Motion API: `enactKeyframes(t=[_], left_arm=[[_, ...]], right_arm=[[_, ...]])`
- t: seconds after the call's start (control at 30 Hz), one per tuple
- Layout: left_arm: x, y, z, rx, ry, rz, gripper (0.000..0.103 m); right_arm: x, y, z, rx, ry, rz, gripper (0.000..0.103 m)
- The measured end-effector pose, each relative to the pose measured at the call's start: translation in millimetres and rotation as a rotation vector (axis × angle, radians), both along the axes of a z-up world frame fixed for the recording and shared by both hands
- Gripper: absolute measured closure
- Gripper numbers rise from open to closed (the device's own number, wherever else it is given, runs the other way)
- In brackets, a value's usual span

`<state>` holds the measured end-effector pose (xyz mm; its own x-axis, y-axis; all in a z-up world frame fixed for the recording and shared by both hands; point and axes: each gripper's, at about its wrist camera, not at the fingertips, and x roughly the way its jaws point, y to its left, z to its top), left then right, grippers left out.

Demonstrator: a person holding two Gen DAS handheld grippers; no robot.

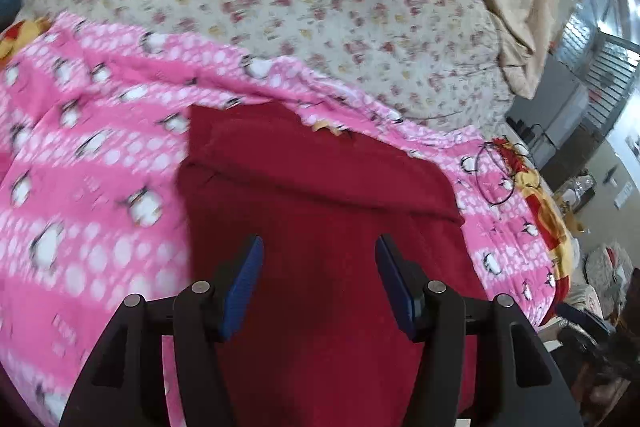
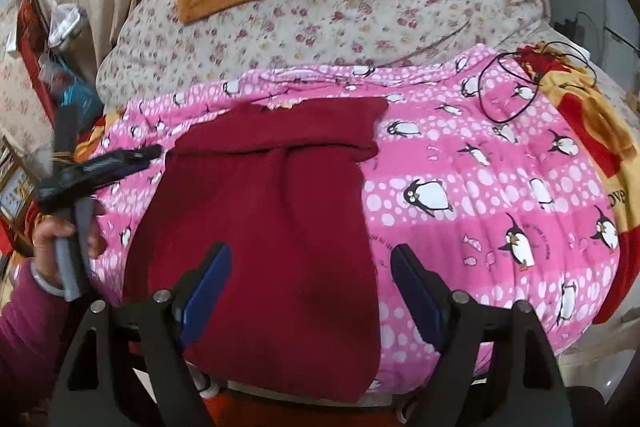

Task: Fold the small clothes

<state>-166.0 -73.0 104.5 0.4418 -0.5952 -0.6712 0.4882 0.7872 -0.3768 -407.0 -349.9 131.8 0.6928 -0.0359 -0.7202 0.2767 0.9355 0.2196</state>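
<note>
A dark red garment (image 2: 276, 211) lies flat on the pink penguin blanket (image 2: 480, 187), running from the near edge of the bed toward the far side, where a folded band crosses its top — likely sleeves or a hem already turned in. The right gripper (image 2: 310, 263) hovers over the garment's near right edge, its jaws spread wide and holding nothing. The left gripper (image 1: 318, 255) is likewise spread and empty above the cloth's near part — seemingly both are poised to pinch the near edge and fold it away. A thin black cord (image 2: 516, 87) loops on the blanket far right, well apart.
</note>
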Motion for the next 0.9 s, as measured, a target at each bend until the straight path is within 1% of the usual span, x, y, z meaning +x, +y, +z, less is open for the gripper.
enactKeyframes(t=[0.13,0.2,0.23,0.3,0.33,0.47,0.53,0.6,0.7,0.77,0.83,0.9], left_arm=[[-22,34,-12,0.044,-0.041,0.114,0.054],[-35,48,-26,0.064,-0.061,0.167,0.054],[-39,51,-33,0.079,-0.053,0.183,0.054],[-39,51,-47,0.112,-0.004,0.176,0.054],[-36,47,-51,0.118,0.017,0.151,0.054],[-31,41,-58,0.149,-0.009,0.131,0.054],[-26,40,-64,0.158,0.022,0.125,0.054],[-23,38,-67,0.156,0.044,0.126,0.054],[-21,35,-67,0.162,0.035,0.127,0.054],[-21,34,-68,0.163,0.034,0.129,0.054],[-21,29,-70,0.193,0.029,0.123,0.054],[-23,26,-71,0.216,0.010,0.119,0.054]], right_arm=[[16,-8,-20,-0.036,0.038,0.042,0.018],[26,-15,-32,-0.016,0.044,0.048,0.018],[32,-21,-38,0.007,0.047,0.044,0.018],[45,-28,-46,0.049,0.049,0.043,0.018],[51,-30,-49,0.054,0.051,0.043,0.018],[72,-36,-54,0.057,0.036,0.022,0.018],[80,-36,-54,0.046,0.041,0.020,0.018],[89,-36,-53,0.011,0.047,0.008,0.018],[106,-48,-46,-0.041,0.045,-0.030,0.018],[124,-61,-41,-0.054,0.048,-0.076,0.018],[142,-73,-40,-0.035,0.047,-0.099,0.018],[165,-86,-46,-0.014,0.064,-0.136,0.020]])
